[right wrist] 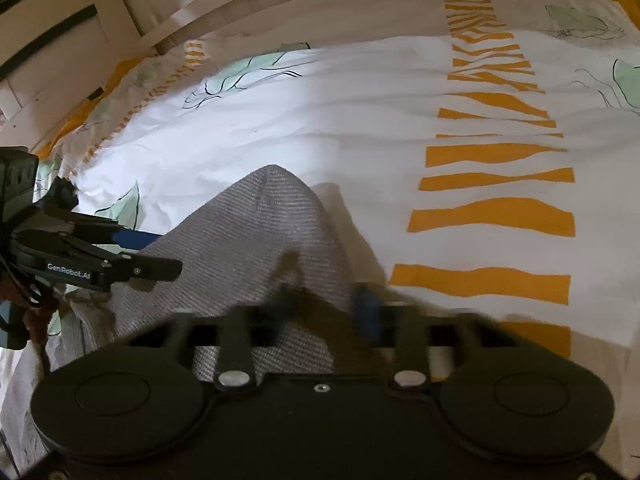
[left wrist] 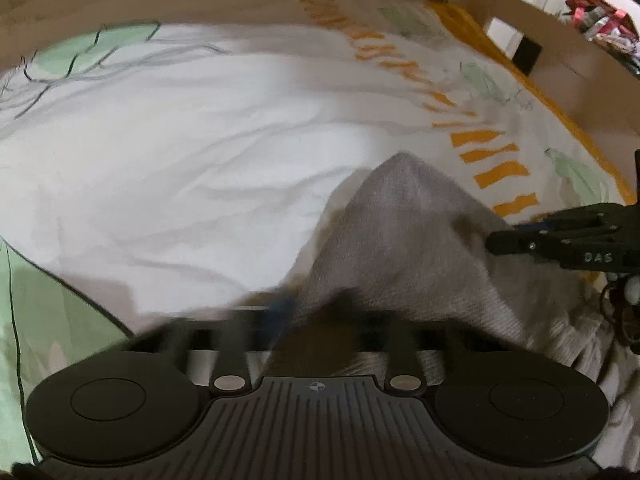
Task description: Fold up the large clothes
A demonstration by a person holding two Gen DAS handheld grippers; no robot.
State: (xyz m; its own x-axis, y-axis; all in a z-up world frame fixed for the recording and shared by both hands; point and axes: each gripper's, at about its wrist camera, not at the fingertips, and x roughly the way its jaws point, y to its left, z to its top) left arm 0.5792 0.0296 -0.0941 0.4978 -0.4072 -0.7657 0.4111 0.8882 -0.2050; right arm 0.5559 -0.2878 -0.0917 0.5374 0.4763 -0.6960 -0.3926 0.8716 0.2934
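A grey knit garment is lifted off the bed and peaks between my two grippers; it also shows in the right wrist view. My left gripper is shut on the garment's edge, its fingers blurred and partly hidden by cloth. My right gripper is shut on another part of the same edge. The right gripper also shows at the right of the left wrist view. The left gripper shows at the left of the right wrist view.
A white bedsheet with orange stripes and green leaf prints covers the bed. A wooden bed frame runs along the far side. Cluttered items lie beyond the bed's far corner.
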